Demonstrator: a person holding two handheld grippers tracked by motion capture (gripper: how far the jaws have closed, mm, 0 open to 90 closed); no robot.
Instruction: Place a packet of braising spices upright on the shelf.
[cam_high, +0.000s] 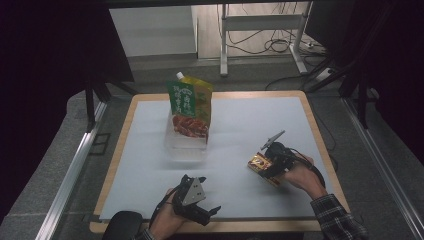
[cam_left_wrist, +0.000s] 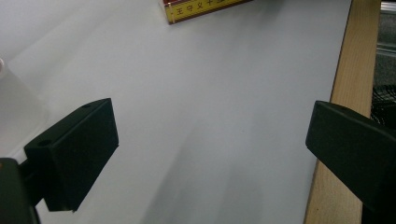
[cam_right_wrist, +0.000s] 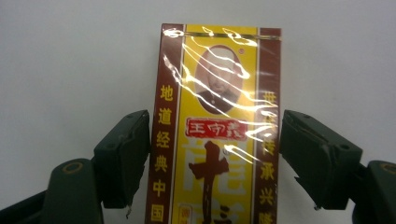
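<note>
A yellow and brown seasoning box (cam_right_wrist: 219, 93) with Chinese lettering lies flat on the white mat at the right. My right gripper (cam_right_wrist: 215, 154) straddles it, one jaw close along each long side and neither pad clearly pressing. From above, the right gripper (cam_high: 270, 167) points left over the box (cam_high: 257, 162). Near the front edge my left gripper (cam_high: 210, 194) stands open. Between its wide-apart jaws lies bare mat, seen in the left gripper (cam_left_wrist: 210, 140) view. A corner of the box (cam_left_wrist: 201, 7) shows at the top of that view.
A green and yellow spouted pouch (cam_high: 190, 107) stands upright in a clear plastic container (cam_high: 186, 147) at the middle left. The white mat (cam_high: 250, 115) covers a wooden table whose edge (cam_left_wrist: 345, 93) runs close beside the left gripper. Cables and a metal stand lie beyond the table.
</note>
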